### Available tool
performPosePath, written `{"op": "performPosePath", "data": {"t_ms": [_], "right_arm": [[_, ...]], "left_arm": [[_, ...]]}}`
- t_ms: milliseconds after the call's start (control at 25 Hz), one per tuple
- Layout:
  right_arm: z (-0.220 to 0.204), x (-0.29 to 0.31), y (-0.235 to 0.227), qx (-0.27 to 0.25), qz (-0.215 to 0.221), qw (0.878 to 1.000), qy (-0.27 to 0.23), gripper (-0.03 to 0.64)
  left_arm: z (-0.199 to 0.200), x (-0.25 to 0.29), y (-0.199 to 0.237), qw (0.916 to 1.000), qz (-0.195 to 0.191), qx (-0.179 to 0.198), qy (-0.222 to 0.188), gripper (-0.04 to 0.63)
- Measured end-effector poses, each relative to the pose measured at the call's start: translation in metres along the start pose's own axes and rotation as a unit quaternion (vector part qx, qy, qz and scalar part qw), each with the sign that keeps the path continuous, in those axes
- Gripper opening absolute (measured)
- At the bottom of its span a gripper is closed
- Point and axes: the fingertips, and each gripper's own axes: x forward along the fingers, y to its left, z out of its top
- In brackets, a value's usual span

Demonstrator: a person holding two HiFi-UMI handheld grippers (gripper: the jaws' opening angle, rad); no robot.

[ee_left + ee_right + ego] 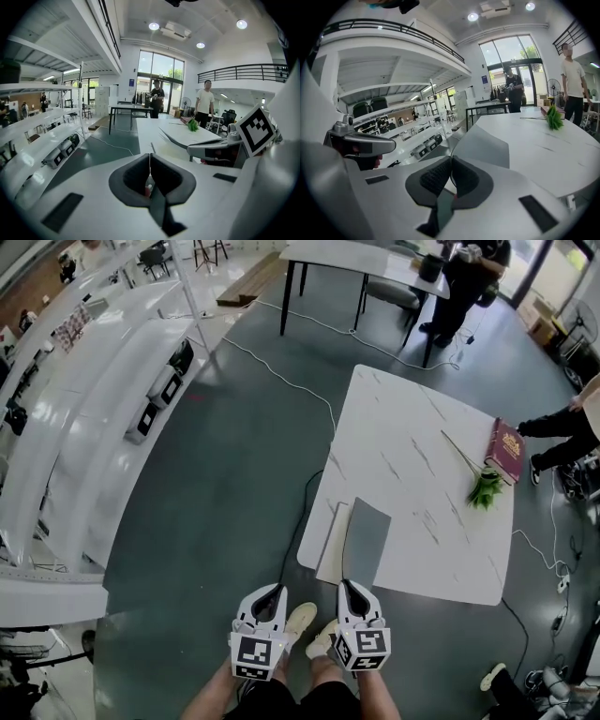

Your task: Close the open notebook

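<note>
In the head view, the open notebook with a grey cover and cream pages (364, 538) lies at the near left corner of the white marble-patterned table (412, 442), right at its edge. The left gripper (273, 594) and right gripper (350, 590) hang just short of it, over the grey floor. A dark red book (507, 450) and a green plant sprig (486, 489) sit at the far right, well apart; nothing blocks the way. A thin white cable (281, 376) trails across the floor to the left.

In the left gripper view, the left gripper (150, 161) has its jaws pressed together on nothing.

In the right gripper view, the right gripper (451, 166) is likewise pinched closed and empty, with the notebook's grey cover (485, 146) just ahead.

The likely risk is that a closed claw nudging the cover slides the whole notebook off the edge instead of folding it.
</note>
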Motion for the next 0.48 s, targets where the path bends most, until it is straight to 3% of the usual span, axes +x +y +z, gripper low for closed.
{"op": "performPosePath", "data": {"t_ms": [480], "right_arm": [[-0.029, 0.037, 0.015, -0.041, 0.008, 0.998, 0.038, 0.031]], "left_arm": [[-0.027, 0.009, 0.024, 0.9996, 0.013, -0.025, 0.01, 0.025]]}}
